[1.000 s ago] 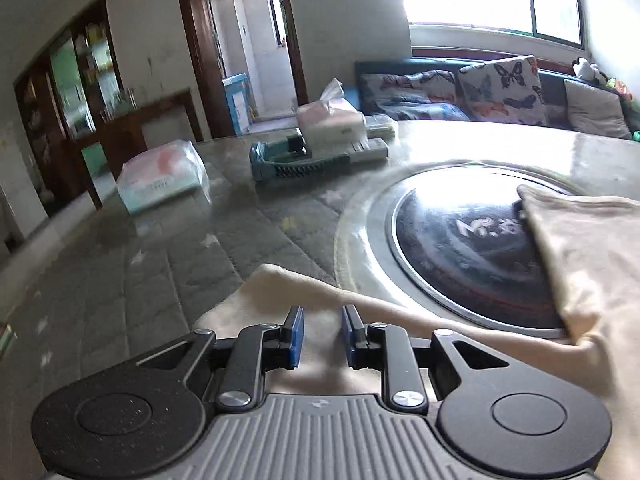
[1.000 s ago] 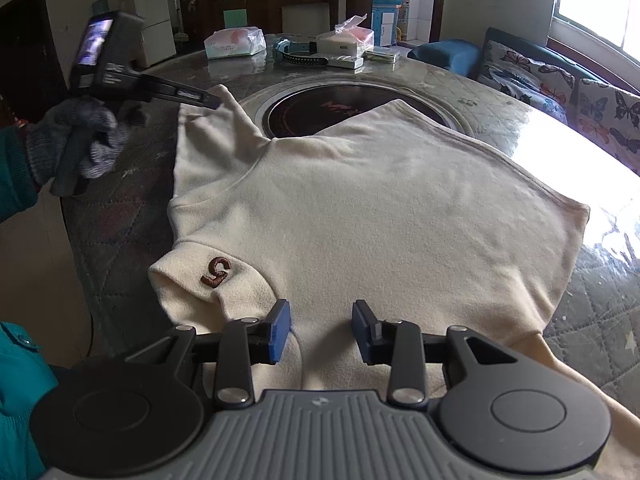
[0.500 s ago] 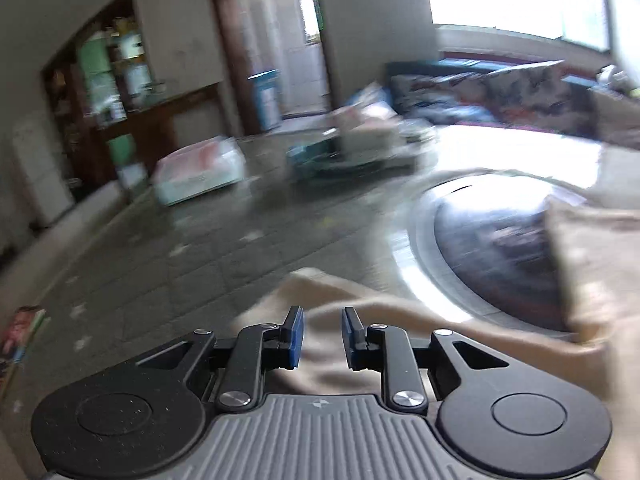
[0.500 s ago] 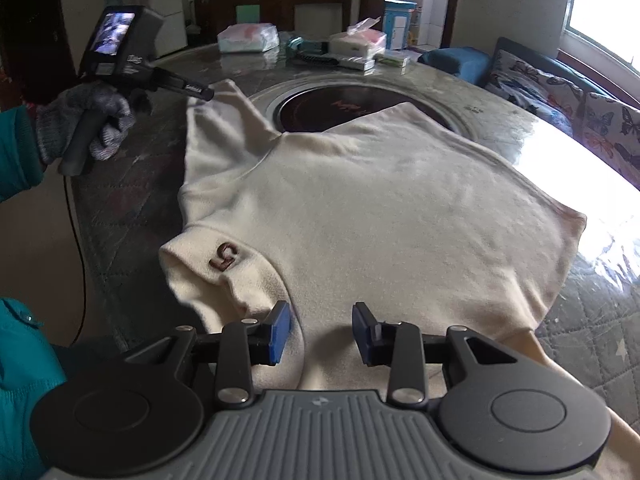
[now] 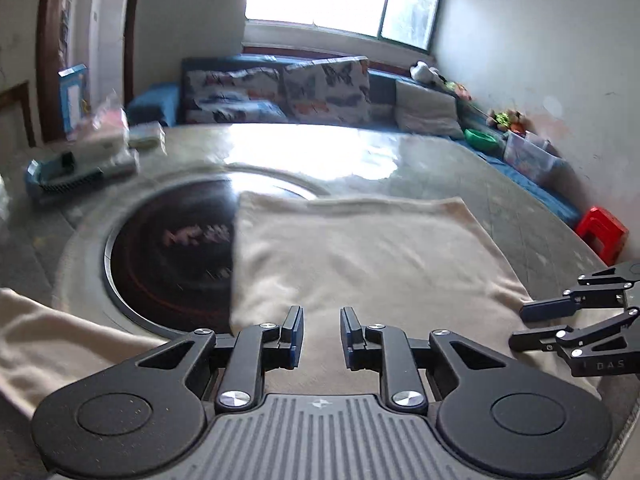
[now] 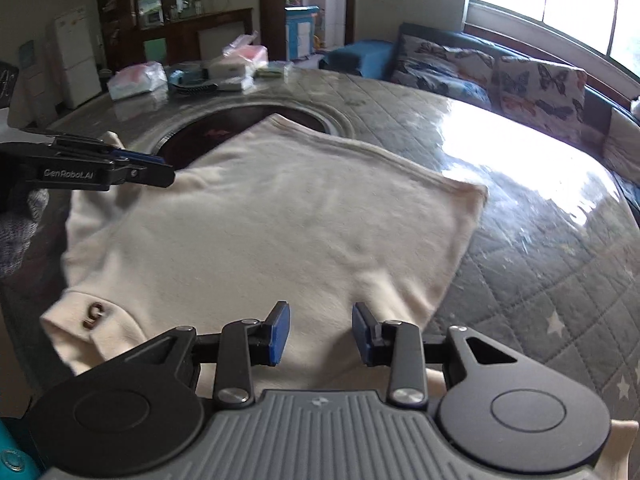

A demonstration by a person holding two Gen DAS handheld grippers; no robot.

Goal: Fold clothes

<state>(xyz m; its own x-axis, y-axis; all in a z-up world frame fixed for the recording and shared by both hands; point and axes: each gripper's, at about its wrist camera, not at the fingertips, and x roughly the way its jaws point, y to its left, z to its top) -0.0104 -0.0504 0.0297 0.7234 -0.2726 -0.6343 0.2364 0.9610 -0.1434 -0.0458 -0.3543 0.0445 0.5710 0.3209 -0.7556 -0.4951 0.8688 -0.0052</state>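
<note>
A cream sweater [image 6: 280,232] lies spread flat on the quilted round table [image 6: 540,280]. Its collar with a brown "5" patch [image 6: 94,314] is at the near left. My right gripper [image 6: 320,314] hovers open over the near edge, just right of the collar, with only cloth below the gap. My left gripper [image 5: 320,318] is open by a narrow gap over the sweater's body [image 5: 360,260], nothing between its pads. One sleeve [image 5: 40,340] trails off to the left. The left gripper [image 6: 164,170] reaches in over the far left shoulder, and the right gripper [image 5: 520,325] shows at the right edge.
A round black hotplate [image 5: 168,256] set in the table's middle lies partly under the sweater. A tissue box [image 6: 236,68], a brush [image 6: 196,88] and plastic packs [image 6: 136,80] sit at the far side. A sofa [image 6: 500,76] runs behind. A gloved hand [image 6: 16,232] holds the left gripper.
My left gripper swung right, from over the sleeve to over the sweater's body, now facing the window. My right gripper shifted to the right along the near edge. Both stayed open.
</note>
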